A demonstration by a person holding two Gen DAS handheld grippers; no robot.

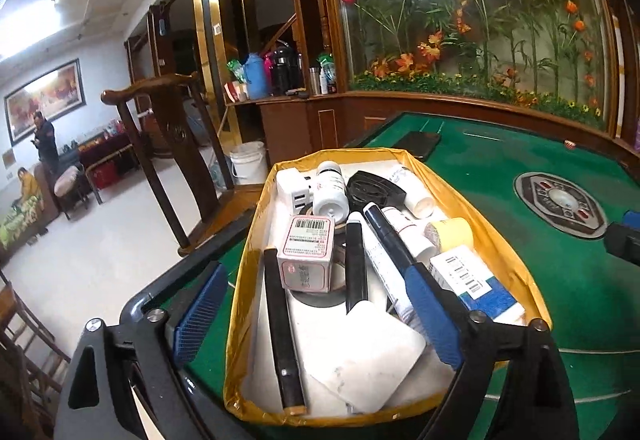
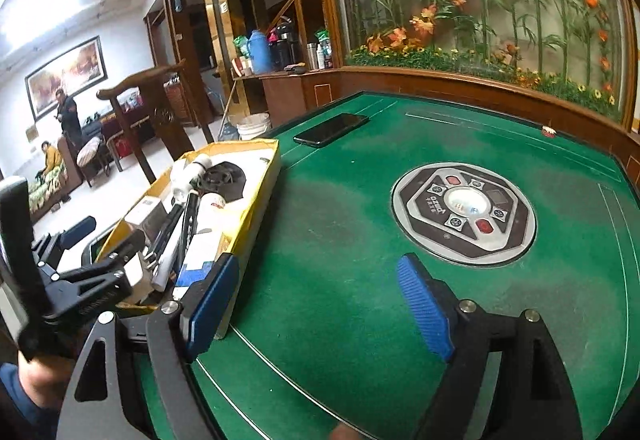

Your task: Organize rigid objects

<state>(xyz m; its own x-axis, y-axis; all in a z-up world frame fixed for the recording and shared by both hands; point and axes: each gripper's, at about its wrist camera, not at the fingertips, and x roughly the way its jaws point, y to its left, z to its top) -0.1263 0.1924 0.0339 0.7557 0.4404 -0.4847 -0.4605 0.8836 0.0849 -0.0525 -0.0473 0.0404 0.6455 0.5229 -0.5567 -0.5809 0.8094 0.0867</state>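
Rigid objects, among them marker pens (image 1: 386, 240), bottles (image 1: 330, 191) and cartons (image 1: 306, 252), lie piled in the yellow-rimmed box (image 1: 500, 240); the green counter (image 2: 360, 280) beside the box holds only a phone (image 2: 332, 129). Both the left hand-held gripper (image 1: 316, 320) and right hand-held gripper (image 2: 320, 304) stand spread and empty, so collection appears essentially complete.

Left wrist camera sits low and close over the near end of the yellow box (image 1: 496, 236) at the table (image 1: 560, 280) edge, looking along its own fingers (image 1: 430, 314), slightly downward, toward the flower wall (image 1: 480, 19). Right wrist camera sits just right of the box (image 2: 256, 195), over open green felt, angled down the same way, with the left gripper (image 2: 80, 280) showing at its left edge. Both views share the box, the table's centre panel (image 2: 464, 215), the phone (image 2: 332, 129), the chair (image 1: 168, 143) and the flower wall.
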